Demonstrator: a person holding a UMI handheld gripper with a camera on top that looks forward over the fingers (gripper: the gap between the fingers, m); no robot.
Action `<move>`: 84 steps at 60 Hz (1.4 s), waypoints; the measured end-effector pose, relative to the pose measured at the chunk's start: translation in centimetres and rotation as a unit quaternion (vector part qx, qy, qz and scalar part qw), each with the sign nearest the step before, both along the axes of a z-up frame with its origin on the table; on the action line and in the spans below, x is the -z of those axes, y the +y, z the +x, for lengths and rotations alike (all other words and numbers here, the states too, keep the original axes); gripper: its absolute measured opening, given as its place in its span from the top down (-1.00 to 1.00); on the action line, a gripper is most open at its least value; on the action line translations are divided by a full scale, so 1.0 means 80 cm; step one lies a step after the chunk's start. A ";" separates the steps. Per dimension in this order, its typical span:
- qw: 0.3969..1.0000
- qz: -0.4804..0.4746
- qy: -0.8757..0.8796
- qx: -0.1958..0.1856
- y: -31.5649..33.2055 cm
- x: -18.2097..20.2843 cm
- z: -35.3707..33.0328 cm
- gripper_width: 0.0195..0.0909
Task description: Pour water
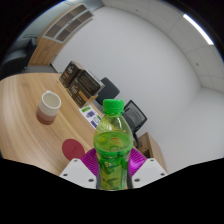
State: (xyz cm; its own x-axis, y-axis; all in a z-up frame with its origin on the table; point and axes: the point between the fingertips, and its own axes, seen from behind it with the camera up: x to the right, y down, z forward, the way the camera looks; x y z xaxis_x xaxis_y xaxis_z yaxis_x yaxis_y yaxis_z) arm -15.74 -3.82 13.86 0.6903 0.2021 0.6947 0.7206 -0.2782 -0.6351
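Bottle [113, 145]: a clear plastic one with a green cap and yellow-green liquid, standing roughly upright between the two fingers, close to the camera.
Gripper [112, 170]: its magenta pads [92, 160] press on the bottle's lower body from left and right, pinching it.
Cup [49, 105]: a pale paper cup, standing upright on the table to the far left of the bottle, well apart from it.
Table [25, 125]: light wood with a curved edge, running under and to the left of the bottle.
Chair [132, 112]: dark, just behind the bottle.
Shelves [80, 78]: beyond the cup, along the far wall, holding dark items too small to tell.
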 end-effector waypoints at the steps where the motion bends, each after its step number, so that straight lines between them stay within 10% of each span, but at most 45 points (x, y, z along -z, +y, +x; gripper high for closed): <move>1: 1.000 -0.001 -0.020 -0.004 0.006 0.002 -0.010 0.57; 20: 0.932 -0.011 -0.344 -0.113 0.081 0.004 -0.125 0.58; 47: 0.792 0.003 -0.593 -0.147 0.122 0.000 -0.148 0.58; 71: 0.985 -0.023 -0.140 -0.101 0.073 -0.015 -0.147 0.53; 84: 0.977 -0.039 0.206 -0.048 0.080 -0.008 -0.117 0.53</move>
